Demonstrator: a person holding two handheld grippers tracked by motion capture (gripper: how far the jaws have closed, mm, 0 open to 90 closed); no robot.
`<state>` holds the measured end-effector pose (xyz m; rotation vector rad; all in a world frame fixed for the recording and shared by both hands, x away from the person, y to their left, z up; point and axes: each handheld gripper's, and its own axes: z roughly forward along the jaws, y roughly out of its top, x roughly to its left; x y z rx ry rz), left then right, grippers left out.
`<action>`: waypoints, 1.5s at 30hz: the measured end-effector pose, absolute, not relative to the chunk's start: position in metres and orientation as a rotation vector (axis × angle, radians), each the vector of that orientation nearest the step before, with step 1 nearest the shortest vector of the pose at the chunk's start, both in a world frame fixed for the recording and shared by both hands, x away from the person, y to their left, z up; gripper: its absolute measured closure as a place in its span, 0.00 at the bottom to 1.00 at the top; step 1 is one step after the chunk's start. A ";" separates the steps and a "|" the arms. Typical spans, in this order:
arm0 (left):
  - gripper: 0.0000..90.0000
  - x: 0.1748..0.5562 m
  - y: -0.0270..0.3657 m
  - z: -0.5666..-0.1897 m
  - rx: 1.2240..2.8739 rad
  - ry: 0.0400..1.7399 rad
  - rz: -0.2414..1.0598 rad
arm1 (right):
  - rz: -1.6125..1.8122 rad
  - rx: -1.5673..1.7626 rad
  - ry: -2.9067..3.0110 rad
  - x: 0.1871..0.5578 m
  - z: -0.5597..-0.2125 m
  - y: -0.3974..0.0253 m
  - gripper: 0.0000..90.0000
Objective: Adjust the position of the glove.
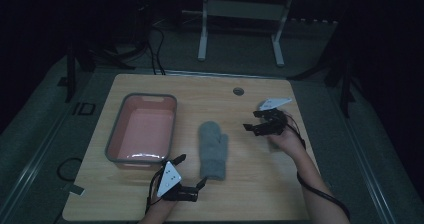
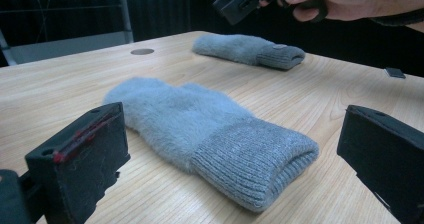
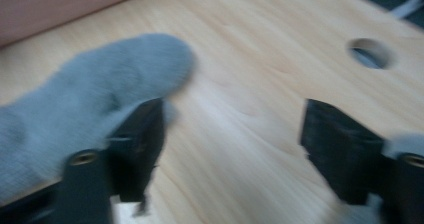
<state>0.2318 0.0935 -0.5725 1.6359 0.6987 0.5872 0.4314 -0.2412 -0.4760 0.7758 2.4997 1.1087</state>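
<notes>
Centrally on the wooden table (image 1: 250,194) lies a grey mitten (image 1: 213,150), flat on the boards, fingertip end pointing away from the person and ribbed cuff toward the near edge. Everything else can be placed from that mitten.

Just to its left stands a shallow pink basin (image 1: 142,128) with a grey rim, close beside the mitten but not touching it. Beyond the mitten, toward the far edge, a round cable hole (image 1: 238,91) is cut into the tabletop.

The left gripper (image 1: 190,171) sits at the mitten's near left corner, beside the cuff. In the left gripper view its jaws stand wide apart, one on either side of the cuff (image 2: 255,166), with clear wood between each jaw and the wool; nothing is pinched.

The right gripper (image 1: 252,120) is held to the right of the mitten, level with its fingertip end and raised off the table. In the right gripper view its jaws are spread wide over bare wood, gripping nothing, though that picture is blurred.

A second grey mitten (image 2: 250,50) lies farther right, past the first, under the person's right hand (image 2: 345,1).
</notes>
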 end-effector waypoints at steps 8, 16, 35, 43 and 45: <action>0.00 0.232 0.093 -0.573 1.635 0.700 0.588 | 1.037 0.914 2.391 0.432 -0.469 -0.287 0.37; 0.00 0.232 0.094 -0.573 1.634 0.700 0.589 | 1.055 1.132 2.295 0.440 -0.480 -0.326 0.42; 0.00 0.232 0.093 -0.573 1.636 0.697 0.591 | 0.904 1.299 2.199 0.463 -0.546 -0.322 0.53; 0.00 0.232 0.093 -0.573 1.637 0.698 0.592 | 0.894 1.396 2.137 0.458 -0.547 -0.316 0.79; 0.00 0.232 0.093 -0.573 1.635 0.700 0.591 | 0.897 1.447 2.110 0.457 -0.546 -0.314 0.84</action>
